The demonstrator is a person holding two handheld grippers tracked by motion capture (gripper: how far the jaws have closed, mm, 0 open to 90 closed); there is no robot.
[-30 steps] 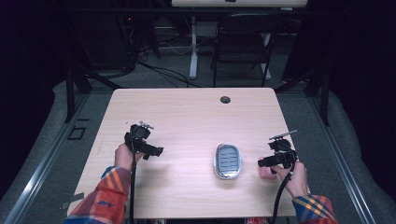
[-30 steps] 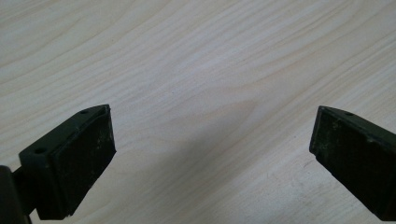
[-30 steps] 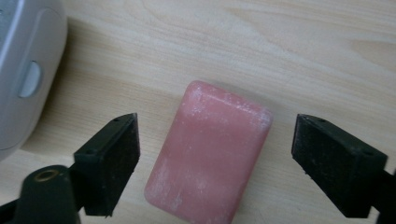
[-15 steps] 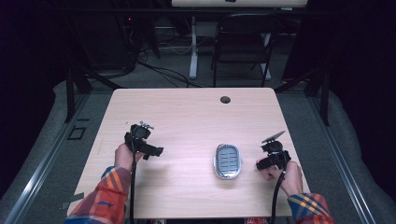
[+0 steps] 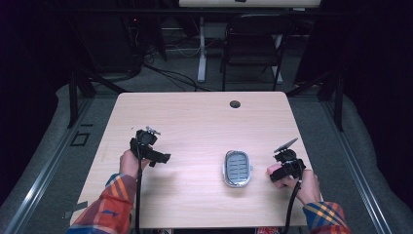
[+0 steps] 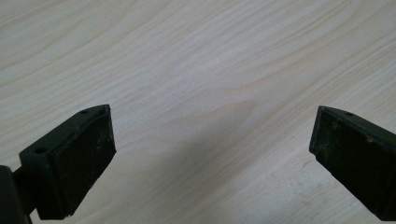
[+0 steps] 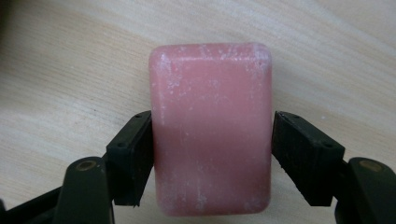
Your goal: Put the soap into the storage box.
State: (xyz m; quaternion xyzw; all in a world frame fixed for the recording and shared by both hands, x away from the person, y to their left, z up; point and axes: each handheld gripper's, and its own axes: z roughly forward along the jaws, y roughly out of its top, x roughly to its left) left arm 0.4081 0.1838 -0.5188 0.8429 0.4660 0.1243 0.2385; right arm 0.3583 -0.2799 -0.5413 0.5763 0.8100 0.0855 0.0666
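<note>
A pink soap bar [image 7: 211, 135] lies on the wooden table [image 7: 65, 70], between the jaws of my right gripper [image 7: 212, 133]. Those jaws have just been closing, and both black pads [image 7: 135, 154] now press on the bar's long sides. In the high view the right gripper [image 5: 273, 173] sits at the table's right, with the pink bar [image 5: 271, 170] at its tip. Just left of it lies an oval metal soap dish [image 5: 237, 168]. My left gripper [image 5: 163, 158] rests at the table's left, and its jaws [image 6: 210, 135] stand wide open over bare wood.
A round cable hole [image 5: 235, 104] sits near the table's [image 5: 195, 122] far edge. A dark chair [image 5: 253, 48] and a desk leg [image 5: 201, 53] stand on the floor beyond the table. Cables trail from both grippers toward the near edge.
The right gripper's jaws have narrowed onto the pink bar, and the right hand has shifted slightly toward the near edge. The left hand and its gripper have stayed put.
</note>
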